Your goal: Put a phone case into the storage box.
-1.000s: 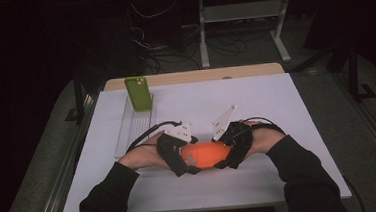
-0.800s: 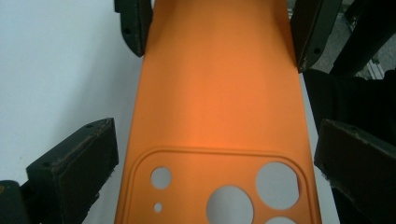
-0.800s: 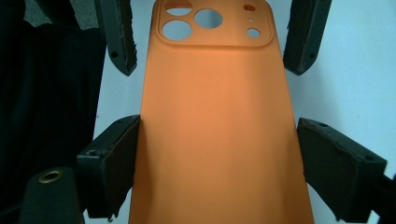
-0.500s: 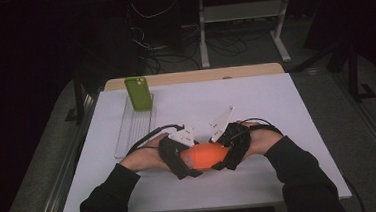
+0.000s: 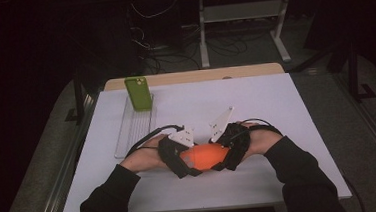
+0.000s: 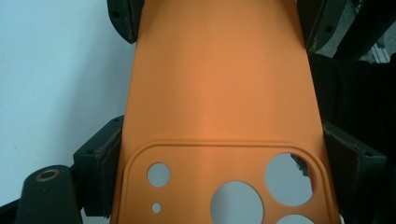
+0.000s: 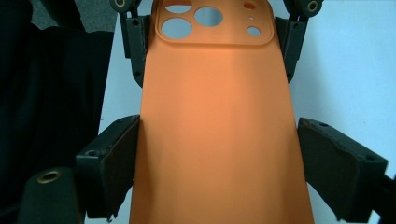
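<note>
The orange phone case (image 5: 205,157) is sitting at the near middle of the white counter (image 5: 286,109), held between the two grippers just above the surface. The left gripper (image 5: 184,162) is taking the end with the camera cut-outs: its jaws have just been closing, and in the left gripper view its fingers (image 6: 105,161) are now pressing on both long edges of the case (image 6: 219,102). The right gripper (image 5: 225,156) is holding the plain end, and in the right gripper view its fingers (image 7: 116,156) are lying against the case's (image 7: 217,126) left edge, while the pad on the other side is sitting so close that it probably touches too, though the angle is leaving a slight doubt.

The work in hand looks like steadying the soft case from both ends, perhaps to lift or turn it. To do this well, both grips should be staying square on the side walls, not on the thin back, so the case is not bowing. The two hands should be moving together, keeping their spacing, since pulling apart would stretch it and pushing together would buckle it. Squeeze should be staying light; the material likely flexes easily.

Far to the left, a green phone (image 5: 138,93) is standing upright at the far end of a clear tray (image 5: 130,132), well apart from the hands.
</note>
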A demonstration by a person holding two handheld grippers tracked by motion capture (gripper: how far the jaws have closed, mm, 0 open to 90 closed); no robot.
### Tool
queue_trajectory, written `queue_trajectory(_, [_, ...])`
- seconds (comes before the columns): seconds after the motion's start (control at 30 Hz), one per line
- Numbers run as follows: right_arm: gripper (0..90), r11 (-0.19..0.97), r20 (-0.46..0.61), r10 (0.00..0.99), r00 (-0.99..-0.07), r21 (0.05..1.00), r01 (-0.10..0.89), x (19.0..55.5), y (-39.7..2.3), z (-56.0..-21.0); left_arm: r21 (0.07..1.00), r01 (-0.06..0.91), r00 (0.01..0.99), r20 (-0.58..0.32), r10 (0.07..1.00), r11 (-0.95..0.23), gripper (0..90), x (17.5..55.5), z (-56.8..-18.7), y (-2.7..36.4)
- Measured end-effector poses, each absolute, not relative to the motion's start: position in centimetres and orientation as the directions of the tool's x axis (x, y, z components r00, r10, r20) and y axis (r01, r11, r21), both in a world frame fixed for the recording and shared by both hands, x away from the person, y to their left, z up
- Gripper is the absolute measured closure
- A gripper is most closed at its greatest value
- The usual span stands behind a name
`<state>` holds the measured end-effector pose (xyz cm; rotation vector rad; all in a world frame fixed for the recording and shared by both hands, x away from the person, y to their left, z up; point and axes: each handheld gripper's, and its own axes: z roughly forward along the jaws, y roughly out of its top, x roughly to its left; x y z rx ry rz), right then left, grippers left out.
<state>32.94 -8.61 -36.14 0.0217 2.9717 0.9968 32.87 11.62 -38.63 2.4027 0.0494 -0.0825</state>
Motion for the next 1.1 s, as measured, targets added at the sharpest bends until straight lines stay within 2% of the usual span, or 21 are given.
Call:
queue_trajectory(0.23, [9.8, 0.785, 0.03, 0.064, -0.998, 0.615, 0.069, 33.3, -8.9, -36.3, 0.68, 0.098, 0.995, -0.092, 0.049, -0.726, 15.5, 32.7, -38.8, 12.0])
queue_trajectory(0.33, [8.1, 0.769, 0.048, 0.126, -0.991, 0.626, 0.128, 33.1, -9.7, -35.8, 0.676, 0.119, 0.993, -0.095, 0.074, -0.727, 15.5, 32.6, -39.1, 12.3])
queue_trajectory(0.47, [7.5, 0.728, 0.008, 0.152, -0.988, 0.675, 0.118, 33.4, -11.0, -35.4, 0.653, 0.153, 0.988, -0.086, 0.127, -0.742, 15.5, 32.7, -39.4, 12.6])
queue_trajectory(0.63, [7.6, 0.681, 0.015, 0.256, -0.967, 0.707, 0.191, 33.5, -13.0, -35.5, 0.639, 0.221, 0.971, -0.071, 0.23, -0.737, 15.5, 32.9, -39.7, 12.6])
queue_trajectory(0.77, [4.6, 0.636, 0.062, 0.348, -0.935, 0.718, 0.284, 33.1, -14.0, -36.0, 0.646, 0.282, 0.948, -0.076, 0.308, -0.71, 15.5, 33.3, -39.5, 12.7])
queue_trajectory(0.87, [2.2, 0.596, 0.068, 0.416, -0.907, 0.732, 0.328, 33.0, -14.7, -36.6, 0.641, 0.297, 0.939, -0.06, 0.34, -0.708, 15.5, 33.7, -39.4, 12.9])
queue_trajectory(0.9, [2.2, 0.568, 0.1, 0.443, -0.891, 0.737, 0.365, 32.9, -14.9, -36.7, 0.646, 0.309, 0.932, -0.061, 0.356, -0.698, 15.5, 33.8, -39.4, 13.0])
queue_trajectory(1.1, [0.5, 0.483, 0.109, 0.573, -0.812, 0.755, 0.442, 32.5, -15.8, -38.0, 0.667, 0.368, 0.903, -0.09, 0.42, -0.648, 15.4, 34.2, -39.4, 13.4])
